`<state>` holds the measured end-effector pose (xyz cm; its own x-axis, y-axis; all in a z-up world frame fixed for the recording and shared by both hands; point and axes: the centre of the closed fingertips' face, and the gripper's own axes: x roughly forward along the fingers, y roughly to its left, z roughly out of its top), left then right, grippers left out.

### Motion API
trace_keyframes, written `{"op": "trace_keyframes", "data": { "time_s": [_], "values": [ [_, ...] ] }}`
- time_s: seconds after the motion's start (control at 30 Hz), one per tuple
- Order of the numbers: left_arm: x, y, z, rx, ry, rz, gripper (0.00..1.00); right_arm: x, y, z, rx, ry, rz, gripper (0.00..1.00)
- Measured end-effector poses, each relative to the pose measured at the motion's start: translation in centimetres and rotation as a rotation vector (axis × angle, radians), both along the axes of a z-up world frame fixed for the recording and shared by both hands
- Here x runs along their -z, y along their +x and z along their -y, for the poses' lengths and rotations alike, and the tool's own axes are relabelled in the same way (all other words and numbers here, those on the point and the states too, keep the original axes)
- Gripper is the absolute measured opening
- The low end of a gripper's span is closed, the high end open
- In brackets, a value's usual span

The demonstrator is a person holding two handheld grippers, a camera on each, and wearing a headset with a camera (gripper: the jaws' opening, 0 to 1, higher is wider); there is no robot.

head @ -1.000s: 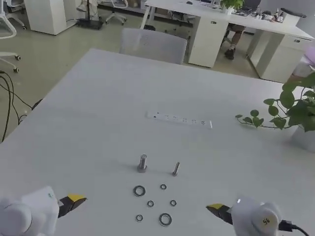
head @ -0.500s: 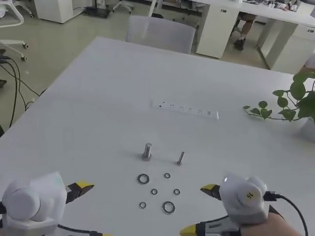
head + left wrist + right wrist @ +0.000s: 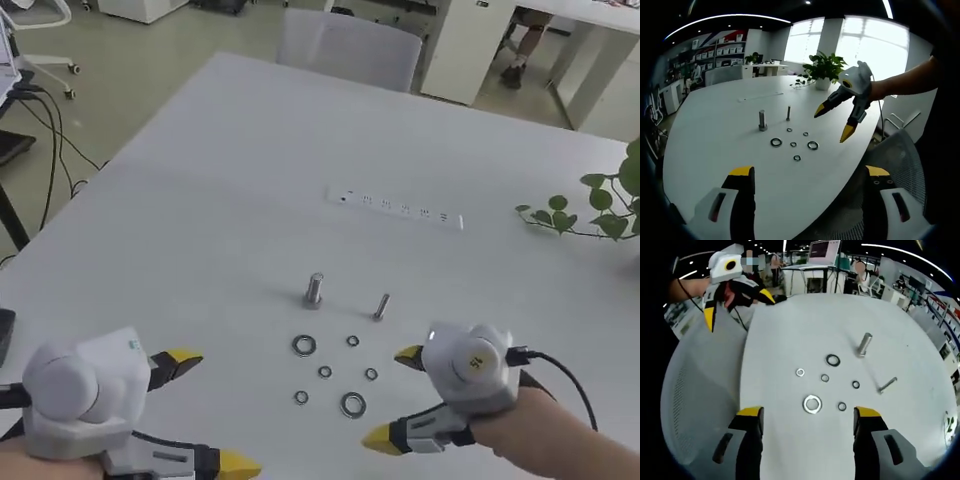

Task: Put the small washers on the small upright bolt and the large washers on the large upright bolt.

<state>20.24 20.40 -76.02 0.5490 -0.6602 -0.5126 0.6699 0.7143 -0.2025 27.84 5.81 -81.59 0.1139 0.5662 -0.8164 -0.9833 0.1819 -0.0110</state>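
Grippers: left gripper (image 3: 212, 410) at lower left of head view, right gripper (image 3: 393, 396) at lower right; both pairs of jaws wide apart, empty, apparently readied for a first pick.
Large washers (image 3: 352, 404): two, flat on table (image 3: 200, 200), lower centre, just beside right gripper.
Small washers (image 3: 325, 372): four, loose between them.
Large bolt (image 3: 314, 288): centre, head down, shank up to receive washers; bare.
Small bolt (image 3: 381, 306): just right of it, likewise bare.
Power strip (image 3: 400, 207): beyond, clear of the work.
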Motion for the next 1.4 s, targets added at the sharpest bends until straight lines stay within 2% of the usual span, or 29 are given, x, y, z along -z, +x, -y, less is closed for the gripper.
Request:
{"op": "trace_keyframes", "data": {
  "time_s": [0.17,0.23,0.33,0.47,0.6,0.83,0.9,1.07,1.17,1.3,1.4],
  "values": [
    [-0.2,0.1,-0.3,-0.001,0.004,0.007,0.89,0.8,-0.1,-0.3,-0.065,-0.055,-0.01,0.71],
    [-0.1,0.3,-0.8,-0.007,0.008,0.006,0.89,1.0,0.1,-0.4,-0.097,-0.077,0.0,0.7],
    [-0.2,0.5,-1.2,-0.015,0.001,0.01,0.88,1.4,0.3,-0.7,-0.121,-0.09,-0.002,0.67],
    [0.1,0.5,-1.5,-0.011,0.015,0.007,0.87,2.4,0.3,-0.9,-0.162,-0.121,-0.02,0.63],
    [0.0,0.5,-1.5,-0.013,-0.001,0.01,0.87,3.4,0.3,-1.2,-0.208,-0.161,-0.017,0.61],
    [0.0,0.3,-1.1,0.013,0.015,0.003,0.87,4.9,0.1,-1.8,-0.253,-0.194,-0.02,0.58],
    [-0.4,0.3,-1.0,0.016,0.007,0.009,0.87,5.0,0.3,-1.8,-0.259,-0.2,-0.004,0.57],
    [-0.6,0.2,-0.8,0.025,0.013,0.009,0.85,5.4,0.7,-1.6,-0.278,-0.227,-0.002,0.52],
    [-0.8,0.2,-0.8,0.015,-0.001,0.009,0.84,5.6,0.8,-1.5,-0.285,-0.233,-0.007,0.52],
    [-0.9,0.0,-0.9,0.013,0.001,0.01,0.83,5.9,0.7,-1.2,-0.309,-0.255,-0.011,0.49],
    [-0.6,-0.2,-1.0,0.014,0.011,0.006,0.82,6.0,0.5,-1.2,-0.313,-0.252,-0.021,0.49]
  ]
}}
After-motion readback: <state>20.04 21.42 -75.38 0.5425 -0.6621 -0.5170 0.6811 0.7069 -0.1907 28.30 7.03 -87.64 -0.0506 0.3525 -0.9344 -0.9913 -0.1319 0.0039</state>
